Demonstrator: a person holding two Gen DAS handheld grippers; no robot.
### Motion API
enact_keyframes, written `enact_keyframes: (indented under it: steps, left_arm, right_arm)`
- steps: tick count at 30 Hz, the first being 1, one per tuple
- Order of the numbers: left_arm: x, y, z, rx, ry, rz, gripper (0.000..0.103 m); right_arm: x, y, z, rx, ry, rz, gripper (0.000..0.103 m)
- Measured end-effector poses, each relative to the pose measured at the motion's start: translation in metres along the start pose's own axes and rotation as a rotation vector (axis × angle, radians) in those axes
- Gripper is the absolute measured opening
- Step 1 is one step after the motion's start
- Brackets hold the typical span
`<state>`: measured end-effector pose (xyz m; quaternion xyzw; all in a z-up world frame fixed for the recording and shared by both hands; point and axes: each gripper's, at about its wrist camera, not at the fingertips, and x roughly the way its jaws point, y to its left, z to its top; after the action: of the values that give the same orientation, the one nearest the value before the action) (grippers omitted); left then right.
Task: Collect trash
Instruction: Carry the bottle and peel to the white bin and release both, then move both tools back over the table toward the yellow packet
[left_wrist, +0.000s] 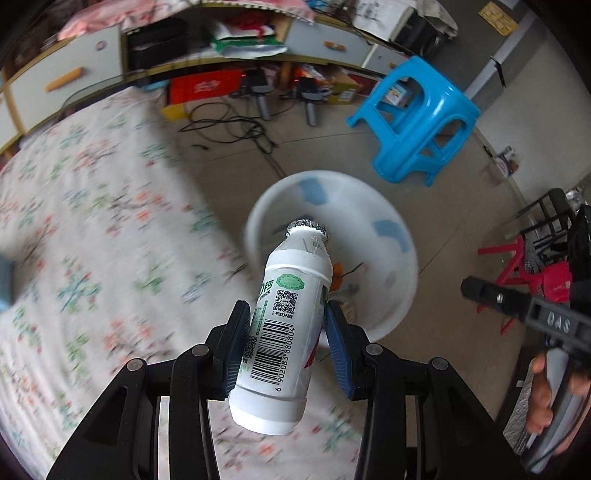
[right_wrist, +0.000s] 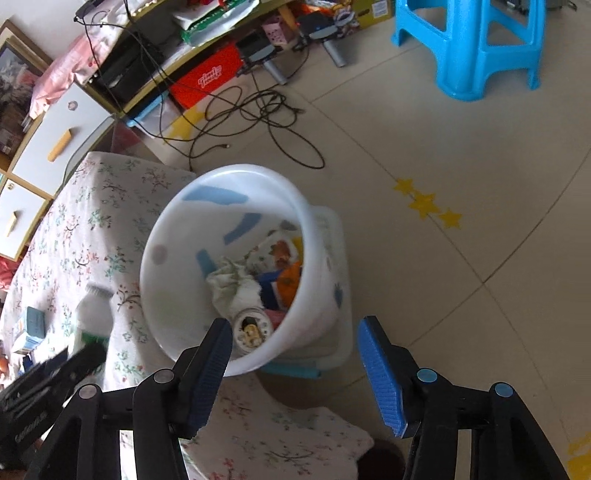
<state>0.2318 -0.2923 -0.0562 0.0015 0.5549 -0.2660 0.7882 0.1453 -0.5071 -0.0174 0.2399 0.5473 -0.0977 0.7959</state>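
My left gripper (left_wrist: 288, 310) is shut on a white drink bottle (left_wrist: 280, 332) with a barcode label and a foil top, pads on its two sides. The bottle's neck points toward a white bin (left_wrist: 388, 258) just beyond the table edge. In the right wrist view my right gripper (right_wrist: 293, 325) stands open, nothing between its blue pads, over the near rim of the bin (right_wrist: 166, 221). Inside lie crumpled paper (right_wrist: 232, 284), coloured wrappers (right_wrist: 284, 266) and a small round cup (right_wrist: 251, 328). The held bottle (right_wrist: 92, 310) shows blurred at the left.
A table with a flowered cloth (left_wrist: 92, 240) fills the left. The bin rests on a low white box (right_wrist: 332, 295). A blue stool (left_wrist: 417, 118), loose cables (right_wrist: 258, 118) and a red rack (left_wrist: 517, 258) stand on the tiled floor. A hand (left_wrist: 539, 398) holds the right gripper.
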Motion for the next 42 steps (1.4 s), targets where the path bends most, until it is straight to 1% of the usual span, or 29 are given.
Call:
enact_keyframes:
  steps: [4, 6, 7, 8, 9, 11, 12, 13, 17, 19, 22, 26, 28, 32, 34, 36, 42]
  left_arm:
    - [0.006, -0.013, 0.013, 0.021, -0.025, -0.007, 0.044]
    - [0.004, -0.015, 0.018, 0.023, -0.052, -0.011, 0.044]
    - [0.003, -0.015, 0.02, 0.022, -0.064, -0.015, 0.045]
    - [0.002, -0.014, 0.022, 0.019, -0.077, -0.023, 0.048]
    - [0.002, -0.014, 0.024, 0.02, -0.081, -0.03, 0.052]
    - [-0.001, -0.01, 0.026, 0.004, -0.088, 0.001, 0.079]
    - [-0.003, -0.008, 0.025, 0.003, -0.09, 0.013, 0.083]
    - [-0.005, -0.007, 0.024, 0.003, -0.094, 0.027, 0.084]
    - [-0.016, 0.004, 0.017, -0.002, -0.095, 0.044, 0.085]
    - [-0.022, 0.01, 0.013, -0.008, -0.095, 0.042, 0.085]
    - [-0.033, 0.019, 0.003, -0.008, -0.101, 0.051, 0.088]
    - [-0.047, 0.036, -0.013, -0.015, -0.107, 0.074, 0.088]
    - [-0.056, 0.048, -0.022, -0.025, -0.11, 0.086, 0.089]
    - [-0.07, 0.071, -0.042, -0.045, -0.111, 0.12, 0.097]
    - [-0.079, 0.085, -0.052, -0.059, -0.111, 0.135, 0.098]
    - [-0.087, 0.097, -0.06, -0.07, -0.115, 0.15, 0.098]
    - [-0.113, 0.142, -0.084, -0.123, -0.117, 0.202, 0.099]
  right_arm:
    - [-0.003, -0.003, 0.001, -0.002, -0.011, -0.003, 0.065]
    - [-0.003, -0.004, 0.003, -0.003, -0.016, -0.009, 0.066]
    - [-0.003, -0.004, 0.003, -0.003, -0.017, -0.011, 0.066]
    - [-0.002, -0.004, 0.003, -0.003, -0.016, -0.012, 0.066]
    - [-0.002, -0.004, 0.003, -0.003, -0.015, -0.012, 0.066]
    - [-0.001, -0.004, 0.003, -0.003, -0.012, -0.013, 0.066]
    - [-0.001, -0.004, 0.003, -0.005, -0.011, -0.014, 0.066]
    - [-0.001, -0.003, 0.003, -0.006, -0.011, -0.014, 0.066]
    - [-0.002, 0.0, 0.001, -0.014, -0.014, -0.015, 0.066]
    - [-0.002, 0.003, 0.001, -0.017, -0.017, -0.016, 0.068]
    - [-0.003, 0.01, 0.0, -0.027, -0.019, -0.014, 0.069]
    - [-0.003, 0.02, -0.003, -0.048, -0.02, -0.014, 0.07]
    - [-0.002, 0.027, -0.005, -0.063, -0.017, -0.013, 0.073]
    - [-0.002, 0.044, -0.013, -0.107, -0.011, -0.017, 0.077]
    - [-0.003, 0.052, -0.017, -0.124, -0.011, -0.019, 0.083]
    - [-0.002, 0.062, -0.021, -0.141, -0.009, -0.021, 0.086]
    - [0.003, 0.093, -0.032, -0.184, 0.005, -0.025, 0.087]
